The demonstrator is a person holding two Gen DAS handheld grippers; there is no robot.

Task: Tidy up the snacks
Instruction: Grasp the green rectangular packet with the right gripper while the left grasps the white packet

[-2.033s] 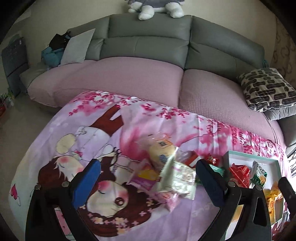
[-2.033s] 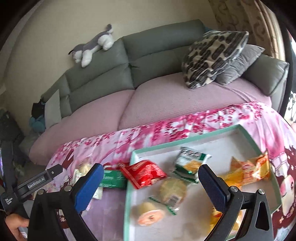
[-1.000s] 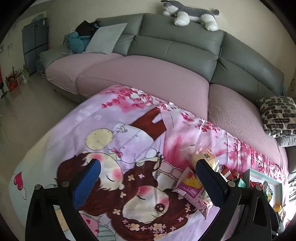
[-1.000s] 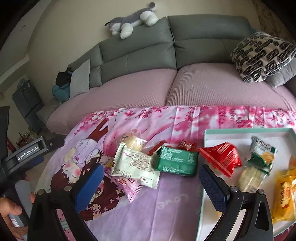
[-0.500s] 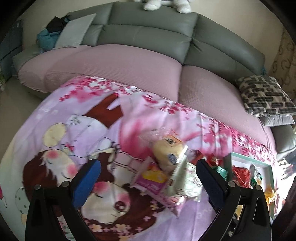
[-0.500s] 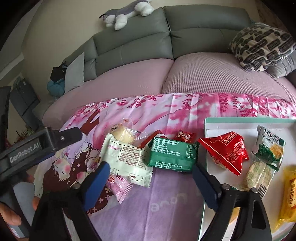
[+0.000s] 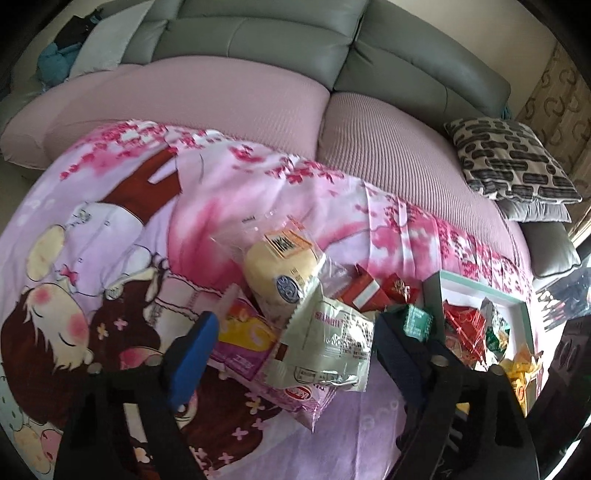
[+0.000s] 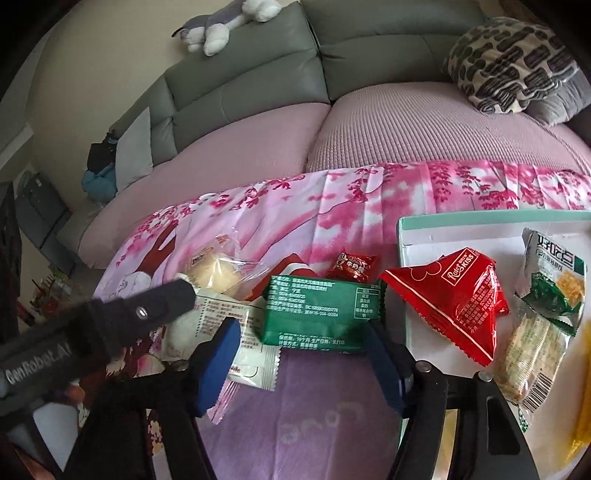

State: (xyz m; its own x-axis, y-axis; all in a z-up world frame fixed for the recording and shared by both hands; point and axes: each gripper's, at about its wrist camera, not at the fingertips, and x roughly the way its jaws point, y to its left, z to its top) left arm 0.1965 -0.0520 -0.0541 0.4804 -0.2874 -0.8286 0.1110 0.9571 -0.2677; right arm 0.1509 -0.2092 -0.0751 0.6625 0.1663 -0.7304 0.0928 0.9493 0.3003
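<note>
Grey sofa (image 8: 240, 88) with pink seat cover (image 7: 207, 96) at 12 o'clock; plush husky (image 8: 225, 22) on its backrest, 11 o'clock; patterned cushion (image 8: 509, 62) at 1 o'clock; pink cartoon-print cloth (image 7: 110, 206) spread centre to 9 o'clock.

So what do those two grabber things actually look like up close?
Both the left gripper and the right gripper are black plastic frames with silver screws, each ending in two jaws faced with blue pads. In the right view, the left one's black body carries white "GenRobot.AI" lettering. No cables or sleeves show.
</note>
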